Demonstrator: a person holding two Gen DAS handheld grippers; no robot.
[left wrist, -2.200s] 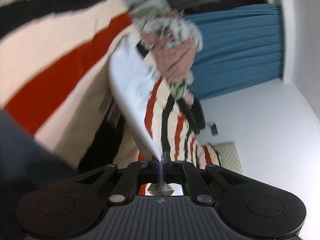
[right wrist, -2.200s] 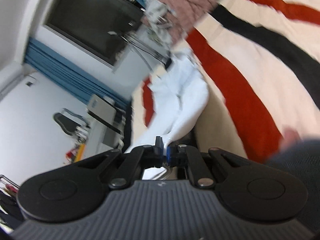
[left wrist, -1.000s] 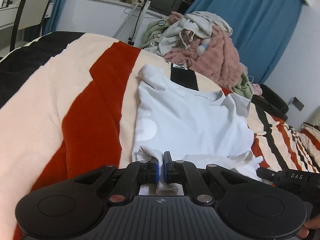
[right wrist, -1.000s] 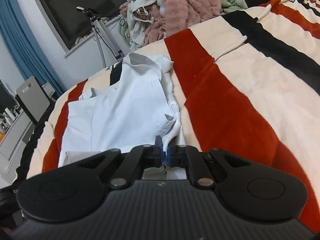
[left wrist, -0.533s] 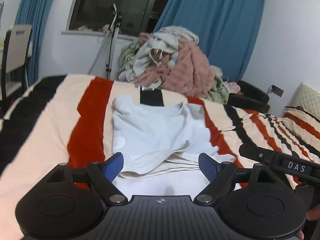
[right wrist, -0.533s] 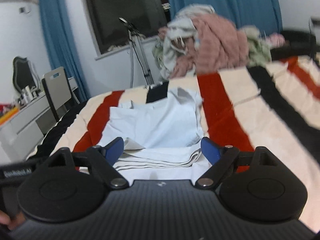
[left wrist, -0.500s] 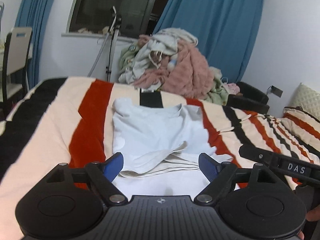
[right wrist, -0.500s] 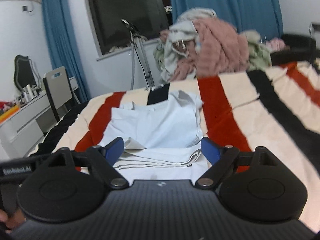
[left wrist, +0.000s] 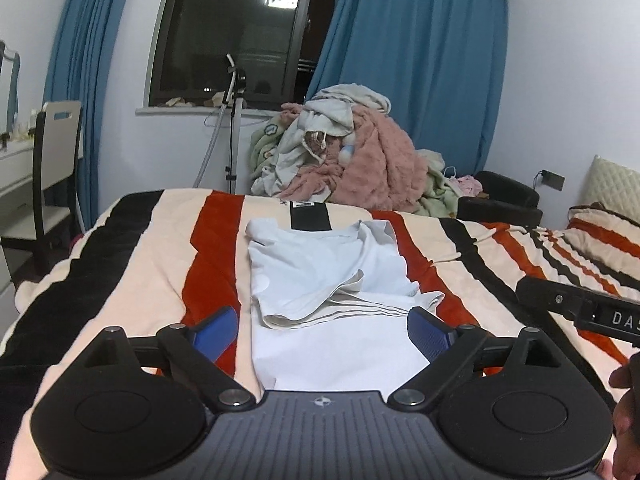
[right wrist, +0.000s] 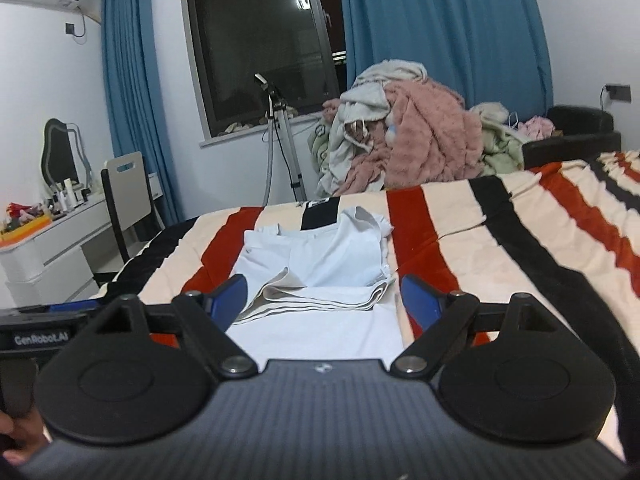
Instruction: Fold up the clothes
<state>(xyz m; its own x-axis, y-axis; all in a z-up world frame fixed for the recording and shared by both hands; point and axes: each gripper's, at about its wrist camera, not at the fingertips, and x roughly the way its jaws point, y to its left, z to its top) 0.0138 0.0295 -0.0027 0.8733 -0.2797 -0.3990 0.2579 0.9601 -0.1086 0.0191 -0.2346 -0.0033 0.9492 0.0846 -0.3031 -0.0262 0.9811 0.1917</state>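
A white T-shirt (left wrist: 320,272) (right wrist: 320,256) lies on the striped blanket (left wrist: 120,264) (right wrist: 520,248), loosely folded, with its hem edges bunched across the middle and a flat white layer nearest me. My left gripper (left wrist: 322,334) stands open above the near end of the shirt, blue pads wide apart, holding nothing. My right gripper (right wrist: 322,294) is open too, just short of the folded hem, also holding nothing. The right gripper's body (left wrist: 580,308) shows at the right of the left wrist view.
A heap of pink, grey and green clothes (left wrist: 352,160) (right wrist: 412,136) is piled beyond the bed's far edge. A tripod (left wrist: 234,120) (right wrist: 280,144) stands under the dark window. A chair and white desk (right wrist: 80,216) are to the left. Pillows (left wrist: 608,208) lie right.
Both grippers held the shirt aloft, laid it down on the blanket, then let go and opened. Since half a second ago they have drawn back slightly; the shirt lies still.
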